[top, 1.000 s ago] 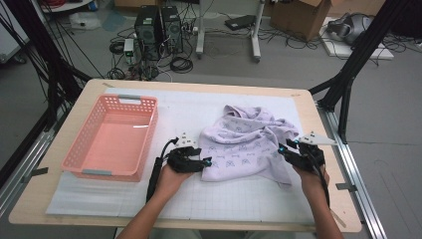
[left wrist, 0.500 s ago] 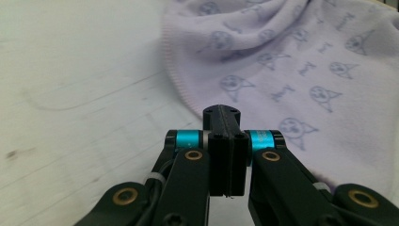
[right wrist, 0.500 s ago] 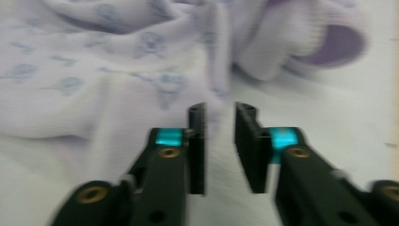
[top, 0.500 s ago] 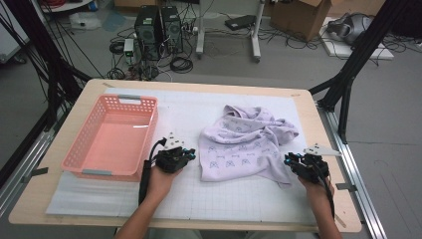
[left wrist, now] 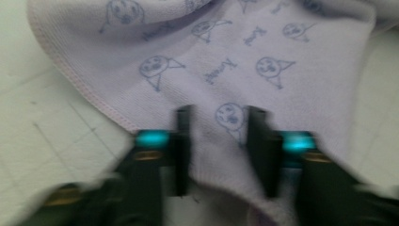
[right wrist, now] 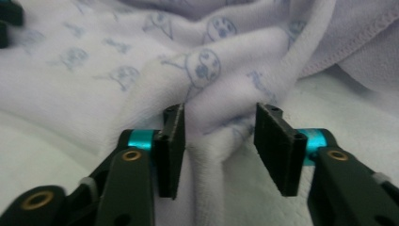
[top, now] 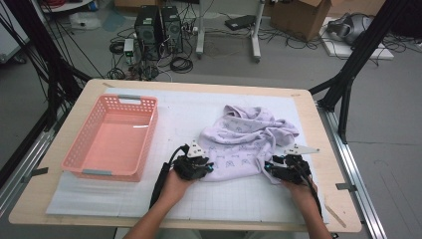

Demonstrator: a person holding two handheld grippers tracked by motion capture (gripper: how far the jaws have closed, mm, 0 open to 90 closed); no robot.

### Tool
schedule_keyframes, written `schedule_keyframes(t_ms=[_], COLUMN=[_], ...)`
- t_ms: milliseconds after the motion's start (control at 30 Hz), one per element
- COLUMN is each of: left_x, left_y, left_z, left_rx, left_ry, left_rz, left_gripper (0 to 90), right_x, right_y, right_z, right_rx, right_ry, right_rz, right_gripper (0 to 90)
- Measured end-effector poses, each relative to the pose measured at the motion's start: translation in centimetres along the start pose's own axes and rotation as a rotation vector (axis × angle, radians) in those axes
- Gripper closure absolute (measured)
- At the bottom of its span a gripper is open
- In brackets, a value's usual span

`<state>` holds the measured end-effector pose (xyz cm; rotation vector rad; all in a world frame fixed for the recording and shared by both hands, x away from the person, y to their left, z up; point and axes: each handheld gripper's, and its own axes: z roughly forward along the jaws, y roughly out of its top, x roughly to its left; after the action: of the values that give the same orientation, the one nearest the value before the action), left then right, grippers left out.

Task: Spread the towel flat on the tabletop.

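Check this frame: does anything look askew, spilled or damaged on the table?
Nothing spilled or damaged. The lavender towel lies rumpled, its far part bunched in folds instead of flat. The left gripper and right gripper sit at its near corners. The pink basket stands square.

An empty pink basket (top: 112,139) sits left on the table (top: 59,199)

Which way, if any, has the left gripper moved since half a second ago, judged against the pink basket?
Yes. In the high view the left gripper has moved right, away from the pink basket, back to the towel's near edge.
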<state>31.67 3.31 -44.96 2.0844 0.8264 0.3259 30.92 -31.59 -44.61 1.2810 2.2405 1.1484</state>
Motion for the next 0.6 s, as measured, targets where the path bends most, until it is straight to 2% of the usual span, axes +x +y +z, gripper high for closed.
schedule_keyframes(t_ms=[33,67,133,200,267,333,367,400,433,533,600], left_x=[0.1,0.2,0.6,1.2,1.7,2.3,2.5,2.7,2.8,3.4,3.7], left_y=[0.0,-0.1,-0.4,-0.6,-0.8,-1.0,-1.1,-1.2,-1.3,-1.9,-2.1], left_z=[-0.1,-0.4,-1.1,-2.0,-2.7,-3.3,-3.6,-3.8,-4.1,-4.9,-5.2], left_rx=[0.004,-0.007,-0.051,-0.082,-0.114,-0.142,-0.149,-0.155,-0.159,-0.166,-0.168], left_ry=[-0.002,0.003,0.005,0.021,0.022,0.013,0.014,0.020,0.027,0.050,0.054], left_rz=[-0.005,-0.010,-0.036,-0.046,-0.073,-0.093,-0.105,-0.108,-0.112,-0.133,-0.139], left_gripper=[87.7,88.0,88.2,88.2,88.3,88.2,88.2,88.2,88.2,88.4,88.4], right_x=[-0.1,-0.2,-0.6,-1.0,-1.1,-0.5,-0.2,0.2,0.6,0.6,0.5], right_y=[0.0,0.0,-0.2,-0.6,-0.9,-0.9,-0.9,-0.8,-0.8,-0.6,-0.8], right_z=[-0.3,-0.6,-1.2,-1.2,-0.7,-0.5,-0.4,-0.4,-0.4,-0.8,-1.6], right_rx=[-0.017,-0.026,-0.023,0.009,0.023,0.016,0.019,0.021,0.026,0.055,0.074], right_ry=[0.007,0.006,-0.029,-0.045,-0.048,-0.057,-0.051,-0.022,-0.035,-0.023,-0.079], right_rz=[0.016,0.016,0.017,0.043,0.057,0.026,0.001,-0.024,-0.053,-0.046,-0.095], right_gripper=[52.3,55.4,62.9,62.2,56.7,60.2,72.3,81.2,84.7,86.6,86.6])
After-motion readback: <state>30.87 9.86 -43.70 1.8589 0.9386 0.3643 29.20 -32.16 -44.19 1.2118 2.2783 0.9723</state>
